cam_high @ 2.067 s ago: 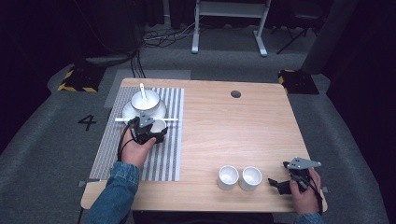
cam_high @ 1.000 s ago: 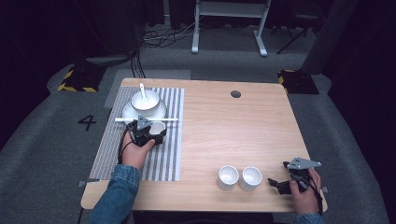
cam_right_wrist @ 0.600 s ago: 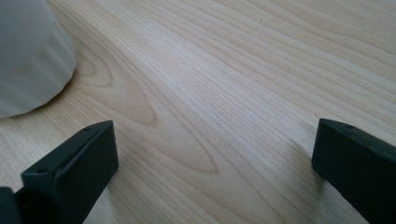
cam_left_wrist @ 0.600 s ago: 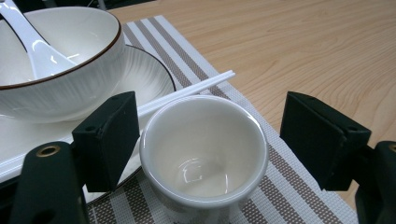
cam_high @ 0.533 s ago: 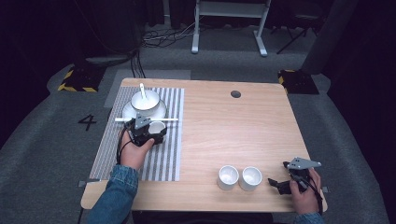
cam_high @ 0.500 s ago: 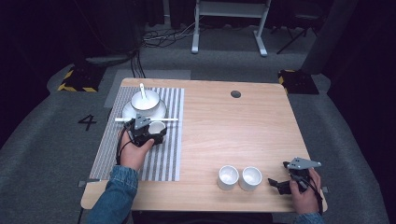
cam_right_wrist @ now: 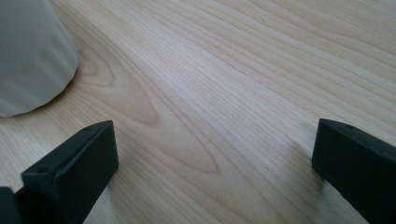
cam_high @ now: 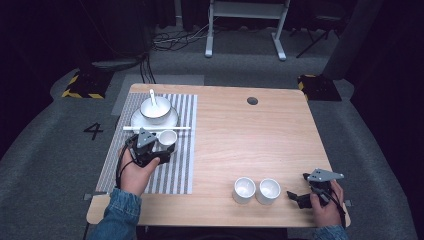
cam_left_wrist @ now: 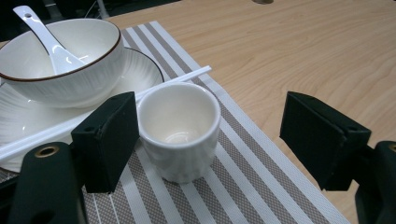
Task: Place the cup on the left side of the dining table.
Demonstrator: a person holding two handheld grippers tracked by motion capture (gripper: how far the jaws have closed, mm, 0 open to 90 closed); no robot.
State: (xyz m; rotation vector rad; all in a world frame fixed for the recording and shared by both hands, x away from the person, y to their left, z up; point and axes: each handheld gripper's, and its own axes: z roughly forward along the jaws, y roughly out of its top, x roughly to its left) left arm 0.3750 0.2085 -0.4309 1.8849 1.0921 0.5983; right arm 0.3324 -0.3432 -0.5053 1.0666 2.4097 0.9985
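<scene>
Left gripper [cam_left_wrist: 205, 140] with jaws apart around the cup [cam_left_wrist: 179, 128], which stands on the striped mat [cam_left_wrist: 261, 186] just beside the plate [cam_left_wrist: 140, 74] and chopsticks [cam_left_wrist: 187, 77] (1 pad already touching). Any retreat should go straight back, sparing the chopsticks. Right gripper [cam_right_wrist: 212, 168] gapes, empty.

Bare wood lies open right of the small cup [cam_left_wrist: 179, 130], while the chopsticks [cam_left_wrist: 93, 116], plate [cam_left_wrist: 28, 116] and bowl [cam_left_wrist: 60, 60] crowd just behind the left gripper [cam_left_wrist: 212, 135].
</scene>
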